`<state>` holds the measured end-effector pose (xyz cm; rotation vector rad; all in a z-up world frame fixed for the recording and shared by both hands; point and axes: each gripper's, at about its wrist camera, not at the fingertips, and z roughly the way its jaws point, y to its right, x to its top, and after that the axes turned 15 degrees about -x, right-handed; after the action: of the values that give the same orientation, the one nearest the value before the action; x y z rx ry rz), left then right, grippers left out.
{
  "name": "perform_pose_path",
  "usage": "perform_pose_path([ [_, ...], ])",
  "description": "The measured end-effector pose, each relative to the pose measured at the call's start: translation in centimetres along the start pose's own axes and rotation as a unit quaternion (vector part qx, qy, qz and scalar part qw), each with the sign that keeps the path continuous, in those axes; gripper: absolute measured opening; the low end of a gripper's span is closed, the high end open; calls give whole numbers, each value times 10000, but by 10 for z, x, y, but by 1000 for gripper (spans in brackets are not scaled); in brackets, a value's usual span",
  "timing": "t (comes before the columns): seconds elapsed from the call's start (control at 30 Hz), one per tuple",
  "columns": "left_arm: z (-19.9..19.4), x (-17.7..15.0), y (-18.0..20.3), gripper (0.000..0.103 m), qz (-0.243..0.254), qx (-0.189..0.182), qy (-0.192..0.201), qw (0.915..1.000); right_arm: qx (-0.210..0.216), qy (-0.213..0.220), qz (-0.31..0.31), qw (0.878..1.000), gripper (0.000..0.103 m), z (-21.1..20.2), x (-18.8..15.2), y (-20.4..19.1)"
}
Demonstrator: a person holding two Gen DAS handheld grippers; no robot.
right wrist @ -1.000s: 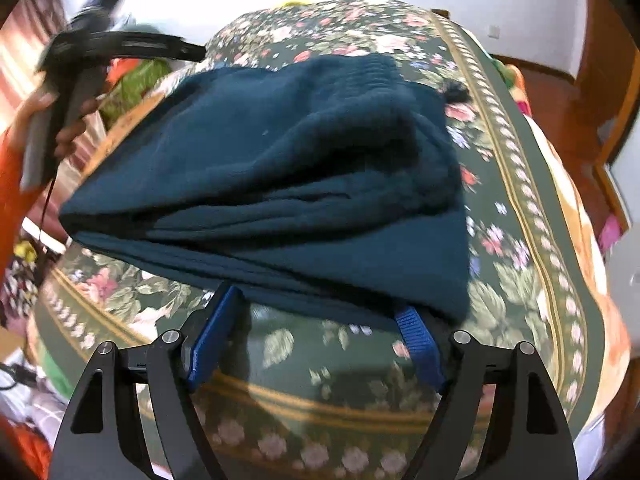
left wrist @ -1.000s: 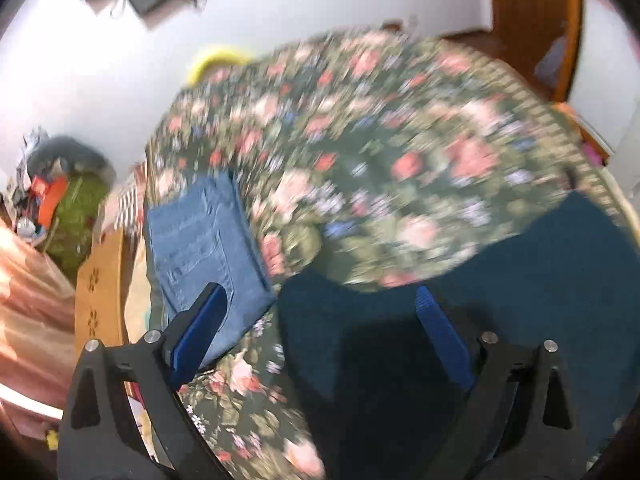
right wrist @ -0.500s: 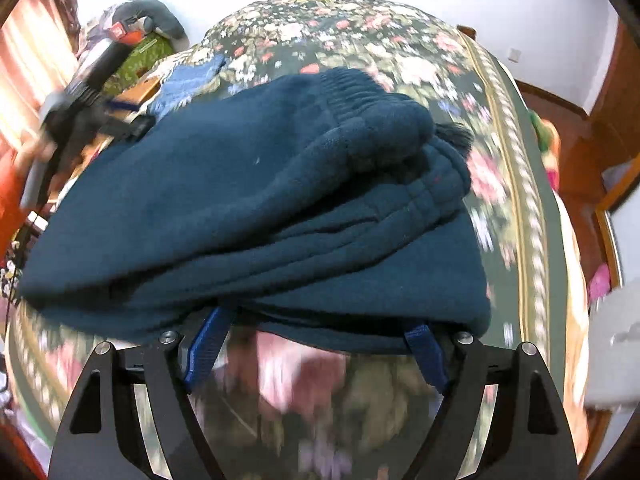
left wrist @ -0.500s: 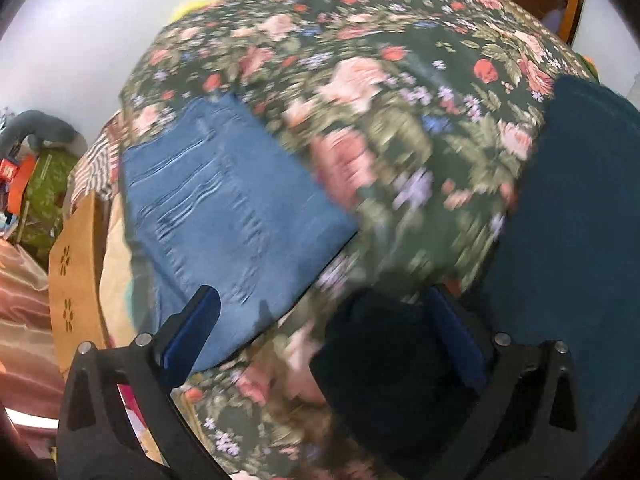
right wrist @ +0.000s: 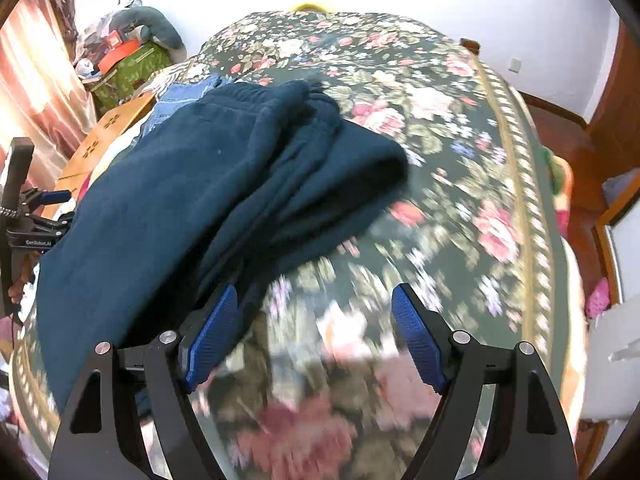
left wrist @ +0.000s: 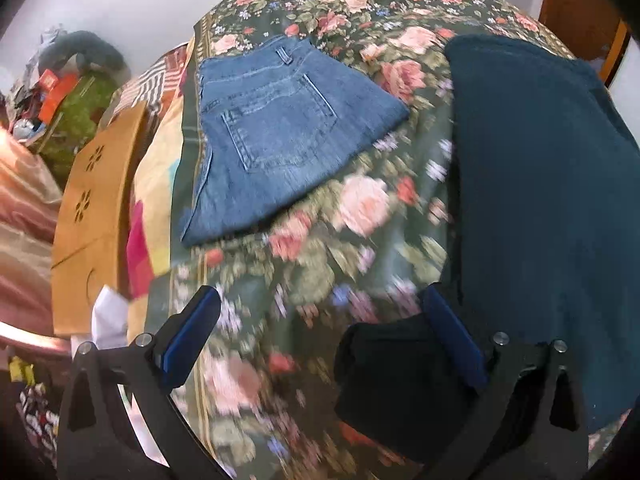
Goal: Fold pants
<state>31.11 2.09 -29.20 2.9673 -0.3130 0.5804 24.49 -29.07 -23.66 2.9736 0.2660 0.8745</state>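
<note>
Lying folded in several layers on the floral bed [right wrist: 460,128], the dark teal pants [right wrist: 192,184] look done, set beside the folded jeans [left wrist: 280,128] as if to start a stack of finished items. Both tools are free of the cloth. The left hand-held gripper [left wrist: 320,344] hangs low over the bedspread, jaws spread wide, nothing between them. The right hand-held gripper [right wrist: 316,340] points forward along the bed, likewise gaping and empty, its left finger just beside the pants' edge.

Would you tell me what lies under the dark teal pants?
The floral bedspread shows around the dark teal pants. At their far-left edge, folded jeans peek out; whether they reach underneath is hidden.
</note>
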Motion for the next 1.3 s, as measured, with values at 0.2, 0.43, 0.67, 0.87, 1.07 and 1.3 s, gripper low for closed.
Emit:
perform_pose_path([
  [0.2, -24, -29, 45, 100, 82, -619, -102, 9980, -72, 183, 159, 9997, 77, -42, -24, 12],
  [0.43, -39, -36, 76, 100, 201, -472, 146, 9986, -138, 402, 36, 9991, 77, -63, -24, 9],
  [0.67, -65, 7, 75, 100, 275, -547, 753, 9953, -63, 724, -62, 9973, 77, -63, 0, 0],
  [0.87, -49, 60, 83, 100, 614, -652, 939, 9915, 187, 933, -117, 9954, 77, -33, 43, -6],
  [1.07, -4, 100, 81, 99, 457, -886, 778, 9920, 532, 726, -156, 9958, 69, 19, 83, -7],
  [1.3, 34, 116, 88, 92, 519, -1412, 442, 9876, 933, 274, 25, 9953, 57, 78, 109, -3],
])
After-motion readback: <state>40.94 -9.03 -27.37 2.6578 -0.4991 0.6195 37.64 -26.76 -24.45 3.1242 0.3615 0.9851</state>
